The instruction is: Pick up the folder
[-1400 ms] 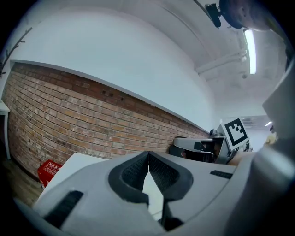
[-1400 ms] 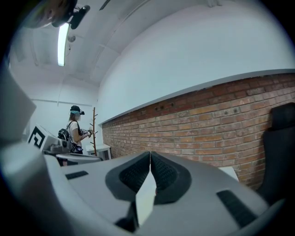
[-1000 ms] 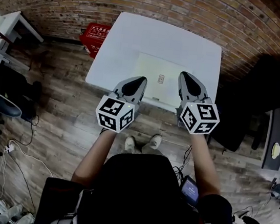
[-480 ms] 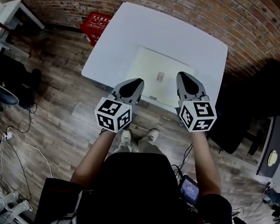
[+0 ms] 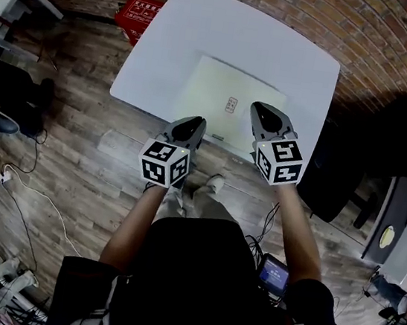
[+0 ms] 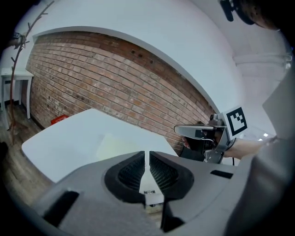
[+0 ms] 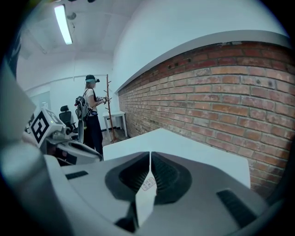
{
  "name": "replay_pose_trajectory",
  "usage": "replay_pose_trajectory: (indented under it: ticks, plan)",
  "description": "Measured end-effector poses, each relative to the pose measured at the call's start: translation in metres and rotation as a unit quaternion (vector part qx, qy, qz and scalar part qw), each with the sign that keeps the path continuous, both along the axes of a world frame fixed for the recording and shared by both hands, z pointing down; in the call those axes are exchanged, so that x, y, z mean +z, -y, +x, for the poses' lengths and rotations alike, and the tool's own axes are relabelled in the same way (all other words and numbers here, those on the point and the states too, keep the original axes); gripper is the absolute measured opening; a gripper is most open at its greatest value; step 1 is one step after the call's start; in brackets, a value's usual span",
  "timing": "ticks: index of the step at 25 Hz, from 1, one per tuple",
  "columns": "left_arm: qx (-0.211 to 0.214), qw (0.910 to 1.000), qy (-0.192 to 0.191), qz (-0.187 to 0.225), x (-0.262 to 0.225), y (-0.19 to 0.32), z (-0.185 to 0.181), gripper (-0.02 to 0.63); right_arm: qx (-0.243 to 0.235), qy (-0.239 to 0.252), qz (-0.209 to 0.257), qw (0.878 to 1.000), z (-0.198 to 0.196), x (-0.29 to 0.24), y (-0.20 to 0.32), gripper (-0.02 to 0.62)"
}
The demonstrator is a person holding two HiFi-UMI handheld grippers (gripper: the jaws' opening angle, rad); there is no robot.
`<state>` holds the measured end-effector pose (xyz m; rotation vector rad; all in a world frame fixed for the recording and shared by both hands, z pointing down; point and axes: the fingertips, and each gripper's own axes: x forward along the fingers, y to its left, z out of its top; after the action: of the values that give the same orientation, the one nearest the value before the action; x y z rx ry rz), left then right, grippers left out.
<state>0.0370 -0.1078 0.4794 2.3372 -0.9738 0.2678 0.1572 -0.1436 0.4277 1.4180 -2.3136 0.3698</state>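
Note:
A pale cream folder [image 5: 227, 103] with a small label lies flat on the white table [image 5: 167, 48], close to the near edge. My left gripper [image 5: 193, 123] is shut and empty, its tips over the table's near edge, just left of the folder's near corner. My right gripper [image 5: 260, 109] is also shut and empty, hanging above the folder's right part. In the left gripper view the shut jaws [image 6: 147, 159] point at the folder [image 6: 115, 144], with the right gripper [image 6: 203, 133] beside them. In the right gripper view the folder [image 7: 144, 196] shows below the shut jaws [image 7: 150, 161].
A brick wall [image 5: 299, 14] runs behind the table. A red crate [image 5: 138, 10] stands on the floor at the table's far left and a black chair [image 5: 353, 164] at its right. Cables [image 5: 17, 207] lie on the wooden floor. A person [image 7: 90, 117] stands far off.
Both grippers have sunk toward the table and folder, still shut. The table now looks larger and nearer in the head view.

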Motion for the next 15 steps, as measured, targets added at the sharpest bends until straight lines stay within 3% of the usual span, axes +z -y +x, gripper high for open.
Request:
replay_pose_trajectory:
  ticks: [15]
  plan:
    - [-0.030,0.9961,-0.012,-0.082,0.064,-0.021,-0.001,0.021,-0.080,-0.062,-0.074,0.992,-0.014,0.068,0.009,0.031]
